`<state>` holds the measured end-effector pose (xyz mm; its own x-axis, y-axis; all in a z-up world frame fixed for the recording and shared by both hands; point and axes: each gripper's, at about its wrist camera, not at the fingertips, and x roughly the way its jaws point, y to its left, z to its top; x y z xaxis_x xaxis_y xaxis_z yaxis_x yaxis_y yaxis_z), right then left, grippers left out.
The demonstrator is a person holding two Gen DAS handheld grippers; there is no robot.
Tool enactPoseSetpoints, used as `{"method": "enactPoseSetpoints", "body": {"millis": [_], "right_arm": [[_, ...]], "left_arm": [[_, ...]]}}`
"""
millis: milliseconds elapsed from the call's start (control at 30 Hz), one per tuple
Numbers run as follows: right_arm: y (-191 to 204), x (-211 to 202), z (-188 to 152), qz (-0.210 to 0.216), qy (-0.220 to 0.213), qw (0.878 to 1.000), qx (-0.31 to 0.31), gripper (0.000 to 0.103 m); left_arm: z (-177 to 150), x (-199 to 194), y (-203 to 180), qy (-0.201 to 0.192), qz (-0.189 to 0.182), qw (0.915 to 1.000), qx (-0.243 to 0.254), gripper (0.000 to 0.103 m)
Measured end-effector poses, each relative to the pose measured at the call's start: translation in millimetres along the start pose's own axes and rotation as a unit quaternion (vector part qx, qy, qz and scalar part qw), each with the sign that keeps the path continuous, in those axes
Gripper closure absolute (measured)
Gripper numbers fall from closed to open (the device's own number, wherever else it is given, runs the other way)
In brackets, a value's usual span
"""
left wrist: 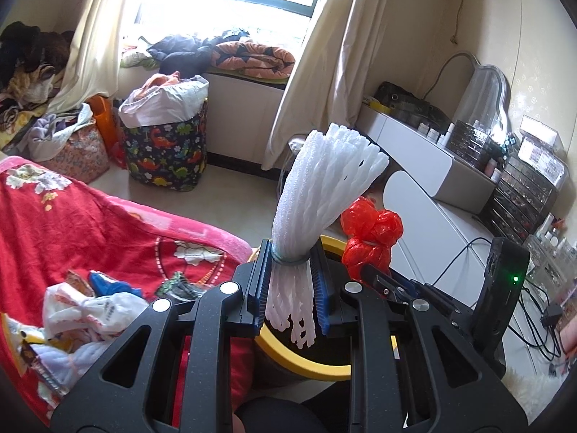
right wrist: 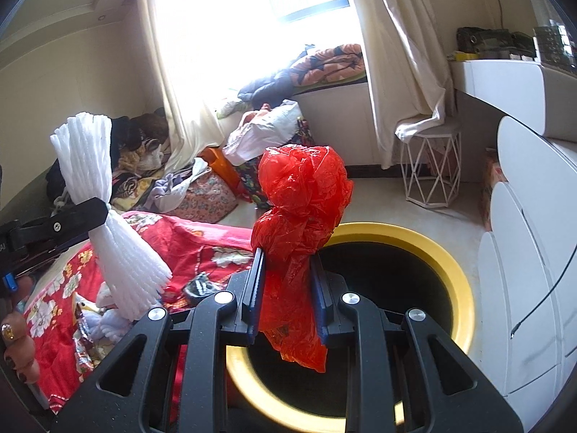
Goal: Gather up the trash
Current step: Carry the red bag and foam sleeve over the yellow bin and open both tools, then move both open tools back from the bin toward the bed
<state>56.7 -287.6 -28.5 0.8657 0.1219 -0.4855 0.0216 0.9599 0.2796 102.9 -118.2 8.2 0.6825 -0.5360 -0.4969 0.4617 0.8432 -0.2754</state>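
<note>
Bedroom: bunched foam netting [left wrist: 317, 195] and red bag [right wrist: 299, 216], no writing legible.

The foam net [left wrist: 317, 195] was white, the bag [right wrist: 299, 216] red, the bin [right wrist: 450, 263] yellow-rimmed, the blanket [left wrist: 108, 223] red and floral.

The left gripper [left wrist: 290, 288] and right gripper [right wrist: 286, 297] both tilt downward, jaws nearly closed and clamped; fingers [right wrist: 16, 346] wrap the left handle

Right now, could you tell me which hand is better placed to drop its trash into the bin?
Right, probably. Its tongs hold the red bag over the bin opening, whereas the foam net hangs over the bed.
</note>
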Motion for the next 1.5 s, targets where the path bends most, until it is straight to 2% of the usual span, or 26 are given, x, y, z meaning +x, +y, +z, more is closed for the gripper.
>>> {"method": "enactPoseSetpoints", "body": {"millis": [867,1167,1233,1267,1300,1333,1367,1433,1500], "right_arm": [[-46.9,20.0,-15.5,-0.047,0.03,0.998,0.041,0.08],[-56.9,26.1,-20.0,-0.056,0.04,0.996,0.052,0.078],[-58.3,27.2,-21.4,-0.06,0.041,0.996,0.053,0.073],[-59.4,27.5,-22.5,-0.064,0.043,0.996,0.055,0.064],[-61.8,28.2,-23.5,-0.067,0.044,0.995,0.061,0.059],[-62.0,29.4,-22.6,-0.068,0.045,0.995,0.065,0.057],[-63.9,29.7,-23.7,-0.072,0.046,0.994,0.07,0.052],[-67.1,29.1,-24.3,-0.079,0.044,0.993,0.074,0.047],[-69.8,27.9,-24.4,-0.085,0.04,0.993,0.078,0.041]], "left_arm": [[-12.9,67.3,-22.2,0.06,-0.012,0.9981,0.005,0.087],[-9.0,91.8,-29.6,0.075,-0.015,0.997,0.014,0.087],[-7.5,99.4,-28.1,0.083,-0.017,0.9963,0.011,0.085],[-7.9,103.3,-25.9,0.092,-0.019,0.9956,0.007,0.072],[-7.8,108.1,-22.5,0.1,-0.013,0.9949,-0.001,0.051],[-7.4,110.2,-20.0,0.1,-0.005,0.9949,-0.008,0.043],[-7.9,109.9,-17.1,0.099,-0.006,0.995,-0.011,0.036],[-8.3,107.2,-13.3,0.096,-0.006,0.9952,-0.016,0.033],[-9.0,100.3,-12.1,0.087,0.0,0.9961,-0.014,0.019]]}}
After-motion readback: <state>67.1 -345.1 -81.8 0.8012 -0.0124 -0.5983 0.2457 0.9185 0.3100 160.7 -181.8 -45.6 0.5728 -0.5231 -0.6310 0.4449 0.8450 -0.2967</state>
